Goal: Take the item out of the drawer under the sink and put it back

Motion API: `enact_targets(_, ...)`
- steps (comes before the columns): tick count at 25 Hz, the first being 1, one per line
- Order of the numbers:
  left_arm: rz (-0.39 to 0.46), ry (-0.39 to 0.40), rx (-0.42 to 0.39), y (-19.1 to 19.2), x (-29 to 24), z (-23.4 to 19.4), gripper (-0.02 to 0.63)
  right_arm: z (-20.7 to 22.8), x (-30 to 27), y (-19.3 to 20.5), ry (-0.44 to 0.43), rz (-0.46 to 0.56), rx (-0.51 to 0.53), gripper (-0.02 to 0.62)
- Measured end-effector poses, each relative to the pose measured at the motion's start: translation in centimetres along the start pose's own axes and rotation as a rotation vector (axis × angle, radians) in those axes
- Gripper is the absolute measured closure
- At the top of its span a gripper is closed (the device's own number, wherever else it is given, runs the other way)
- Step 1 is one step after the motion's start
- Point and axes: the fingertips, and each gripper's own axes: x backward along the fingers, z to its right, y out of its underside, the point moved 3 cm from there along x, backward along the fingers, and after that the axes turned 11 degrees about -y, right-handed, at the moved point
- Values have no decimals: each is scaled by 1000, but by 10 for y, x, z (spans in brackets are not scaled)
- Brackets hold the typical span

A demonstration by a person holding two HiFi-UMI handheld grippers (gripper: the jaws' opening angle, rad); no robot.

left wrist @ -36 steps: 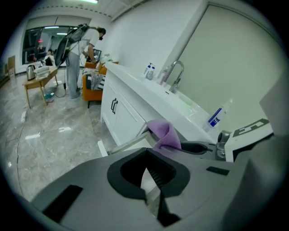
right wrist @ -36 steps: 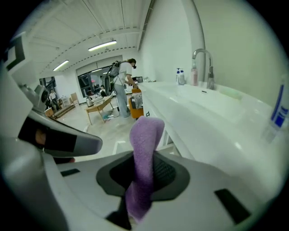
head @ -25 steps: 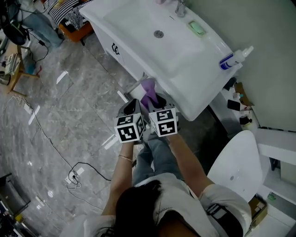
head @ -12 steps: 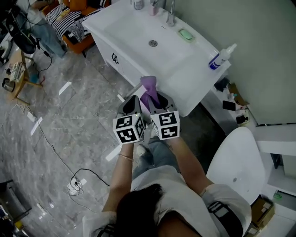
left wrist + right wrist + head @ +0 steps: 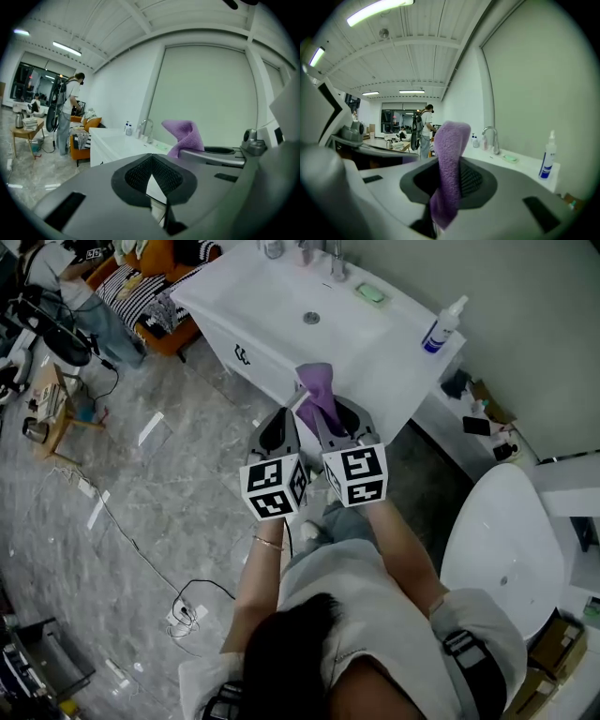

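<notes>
A purple cloth [image 5: 317, 390] sticks up from my right gripper [image 5: 328, 423], whose jaws are shut on it in front of the white sink cabinet [image 5: 246, 354]. In the right gripper view the cloth [image 5: 449, 154] stands upright between the dark pads, one end hanging below them. My left gripper [image 5: 284, 418] is just left of it, jaws closed together and empty [image 5: 151, 164]. The left gripper view shows the cloth [image 5: 185, 133] off to its right, level with the sink top [image 5: 119, 140]. Both grippers hide the drawer under the sink.
On the basin top [image 5: 281, 296] stand a faucet [image 5: 333, 263], a green soap [image 5: 370, 293] and a spray bottle [image 5: 441, 326]. A white toilet [image 5: 502, 540] is at the right. A cable and power strip [image 5: 187, 615] lie on the marble floor. A person [image 5: 70, 112] stands by an orange sofa.
Both grippers have risen together from low in front of the cabinet to about the height of the sink top, and the purple cloth has come up with the right one.
</notes>
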Motion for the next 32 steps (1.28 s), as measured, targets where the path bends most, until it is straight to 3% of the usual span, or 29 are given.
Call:
enact_targets(6, 63, 20, -9, -5, 15, 12, 603, -6, 19, -16, 28, 78, 41, 505)
enact_targets(21, 99, 11, -7, -1, 29, 9, 603, -13, 33, -18, 53, 82, 108, 505)
enact_targets(32, 123, 12, -44, 3, 34, 17, 603, -17, 37, -9, 38, 73, 99, 505)
